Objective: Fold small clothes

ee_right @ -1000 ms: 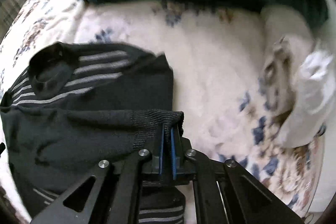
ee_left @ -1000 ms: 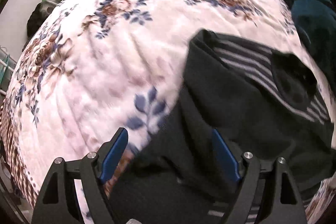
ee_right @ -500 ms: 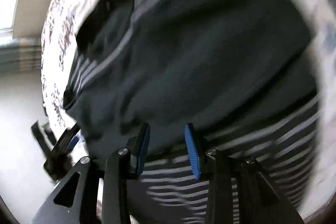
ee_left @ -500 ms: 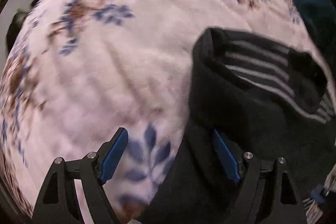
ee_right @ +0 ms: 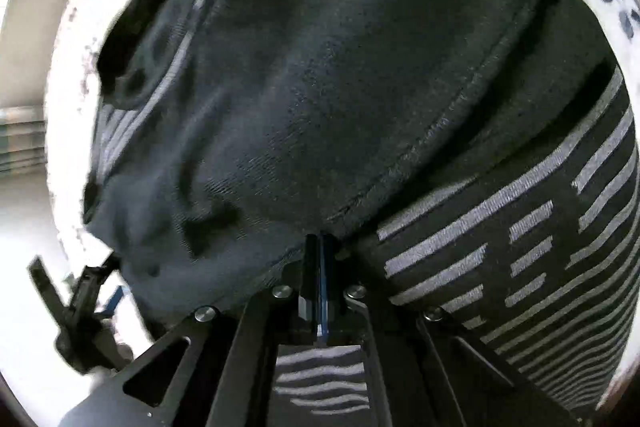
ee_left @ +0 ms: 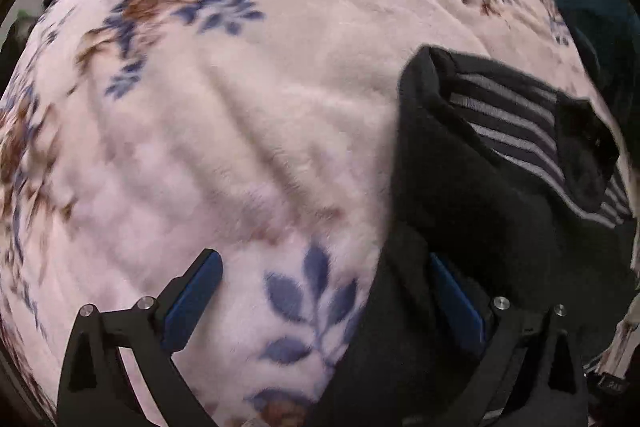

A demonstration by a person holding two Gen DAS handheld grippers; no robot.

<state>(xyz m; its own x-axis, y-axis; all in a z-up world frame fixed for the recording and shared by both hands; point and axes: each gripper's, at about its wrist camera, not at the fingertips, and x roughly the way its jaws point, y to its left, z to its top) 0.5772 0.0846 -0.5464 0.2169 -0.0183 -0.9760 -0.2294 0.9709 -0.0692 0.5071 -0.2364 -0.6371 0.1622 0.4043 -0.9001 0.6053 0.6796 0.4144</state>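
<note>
A dark garment [ee_left: 460, 187] with grey stripes is laid on a floral blanket [ee_left: 260, 131] spread over what appears to be a bed, and one plain dark layer is seen turned over the striped part, so a first fold is judged to be partly made. In the right wrist view the hem of this upper layer [ee_right: 420, 147] is seen running diagonally across the striped cloth beneath. The right gripper [ee_right: 319, 259] is held at that hem with its fingers pressed together, and the edge of the cloth appears to be pinched between them, though the contact itself is hidden by the fabric. The left gripper [ee_left: 320, 291] is held low at the garment's left edge with its fingers spread wide; dark cloth is draped against the right-hand finger, but nothing is clamped. A teal cloth [ee_left: 600, 11] is seen at the far edge of the blanket. The fold is judged still to need laying flat and smoothing, and further folds seem to remain.
</note>
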